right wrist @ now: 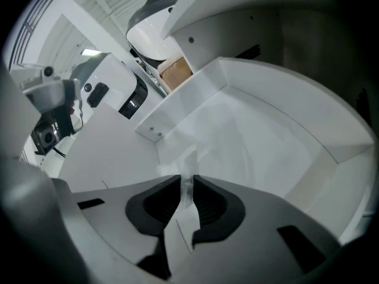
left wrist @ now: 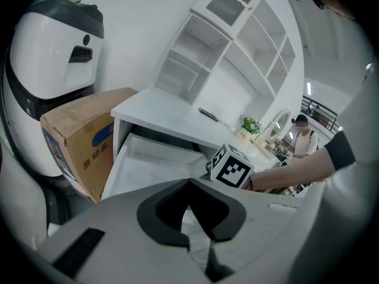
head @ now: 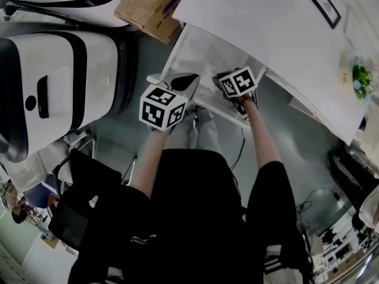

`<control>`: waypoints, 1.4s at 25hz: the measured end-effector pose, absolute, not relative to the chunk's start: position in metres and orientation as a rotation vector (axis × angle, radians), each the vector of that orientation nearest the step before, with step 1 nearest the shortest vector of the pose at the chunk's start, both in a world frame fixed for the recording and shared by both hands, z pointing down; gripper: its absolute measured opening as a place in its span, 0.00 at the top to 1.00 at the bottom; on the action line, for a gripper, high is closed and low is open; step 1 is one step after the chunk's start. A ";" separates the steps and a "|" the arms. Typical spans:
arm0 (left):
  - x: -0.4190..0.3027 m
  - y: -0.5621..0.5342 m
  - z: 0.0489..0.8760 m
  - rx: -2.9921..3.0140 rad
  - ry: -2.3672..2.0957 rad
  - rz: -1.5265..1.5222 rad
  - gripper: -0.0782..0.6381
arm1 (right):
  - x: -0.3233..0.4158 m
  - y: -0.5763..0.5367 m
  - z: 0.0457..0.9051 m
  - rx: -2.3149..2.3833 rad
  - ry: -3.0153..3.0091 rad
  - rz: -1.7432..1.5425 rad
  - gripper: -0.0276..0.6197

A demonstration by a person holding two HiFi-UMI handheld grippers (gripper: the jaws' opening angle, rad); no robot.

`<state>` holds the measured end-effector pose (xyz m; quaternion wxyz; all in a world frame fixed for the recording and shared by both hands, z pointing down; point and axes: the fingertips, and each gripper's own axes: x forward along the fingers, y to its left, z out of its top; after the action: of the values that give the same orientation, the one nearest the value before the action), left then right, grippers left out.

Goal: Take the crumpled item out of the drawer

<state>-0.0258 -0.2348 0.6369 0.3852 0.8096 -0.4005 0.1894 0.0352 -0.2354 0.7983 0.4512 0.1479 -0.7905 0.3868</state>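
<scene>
Right gripper (right wrist: 186,183) in drawer (right wrist: 284,129), jaws nearly together w/ crumpled item (right wrist: 188,158) pinched btwn pads. Left gripper (left wrist: 189,182) by drawer front, jaws closed, empty.

Head view: steeply down onto the drawer (head: 201,58); left gripper view faces it nearby, right from inside.
</scene>
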 end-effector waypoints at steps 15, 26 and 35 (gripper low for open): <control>-0.027 -0.222 0.591 2.211 -1.042 0.394 0.89 | 0.054 -0.251 0.695 0.623 -2.175 0.945 0.88; -0.031 -0.220 0.533 2.393 -1.104 0.353 0.89 | 0.067 -0.252 0.604 0.807 -2.432 0.848 0.88; -0.034 -0.221 0.490 2.470 -1.160 0.237 0.90 | 0.082 -0.256 0.527 0.978 -2.636 0.683 0.88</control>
<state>-0.0343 -0.2214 0.4902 0.1998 0.8835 -0.4151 0.0846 0.0819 -0.2563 0.5267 0.1238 0.3355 -0.9040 0.2344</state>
